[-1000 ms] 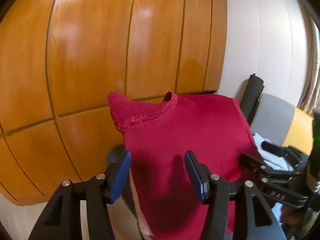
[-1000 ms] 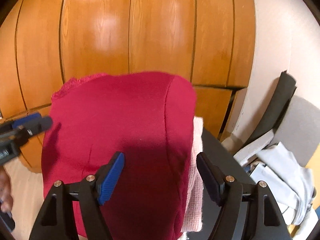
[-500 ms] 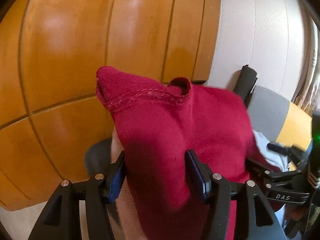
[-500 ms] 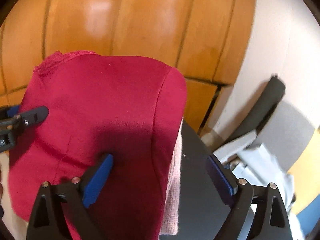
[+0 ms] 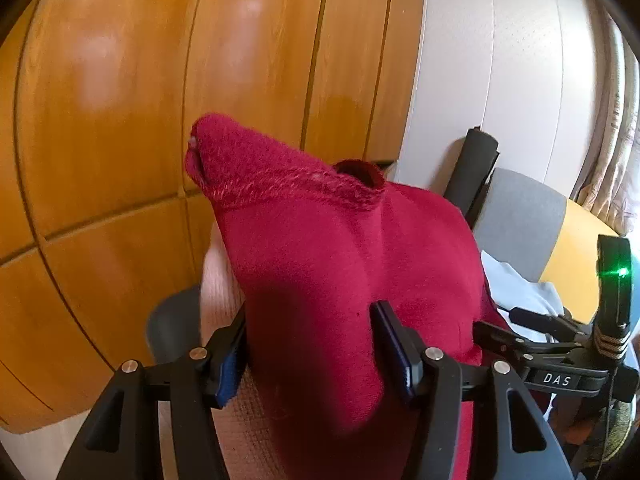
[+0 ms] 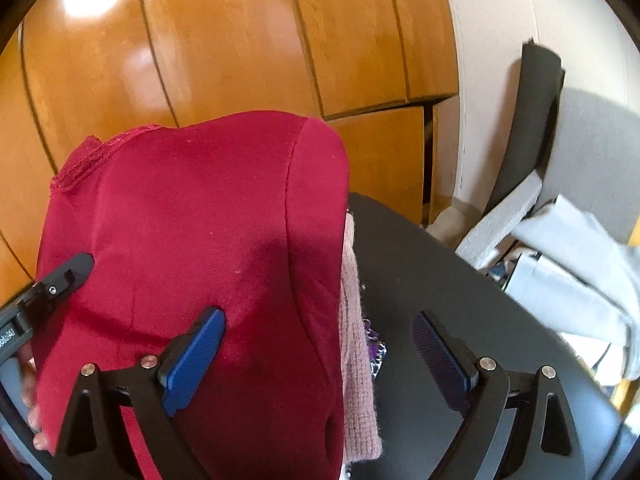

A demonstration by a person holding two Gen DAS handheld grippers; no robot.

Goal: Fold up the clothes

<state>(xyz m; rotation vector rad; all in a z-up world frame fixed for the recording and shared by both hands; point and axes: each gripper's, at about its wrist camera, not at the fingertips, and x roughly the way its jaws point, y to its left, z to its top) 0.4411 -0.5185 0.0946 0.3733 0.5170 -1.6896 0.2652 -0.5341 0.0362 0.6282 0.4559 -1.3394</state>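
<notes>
A folded dark red garment [image 5: 340, 272] lies on a pink knitted garment [image 5: 224, 292] on a dark round seat. In the left wrist view my left gripper [image 5: 312, 356] is open, its blue pads on either side of the red cloth's near edge. In the right wrist view the red garment [image 6: 192, 240] fills the left half, with the pink knit [image 6: 356, 352] showing under its right edge. My right gripper [image 6: 320, 356] is open wide, its left pad over the red cloth and its right pad over the dark seat [image 6: 440, 280]. Each gripper shows at the edge of the other's view.
Wooden panelled doors [image 5: 160, 80] stand right behind the seat. To the right are a grey chair back [image 5: 520, 220], a black rolled mat [image 6: 532, 120], pale cloth and papers [image 6: 580, 280] and a yellow table [image 5: 576, 256].
The right gripper has opened wider and shifted right over the seat. The left gripper has moved closer, so the red cloth now sits between its pads.
</notes>
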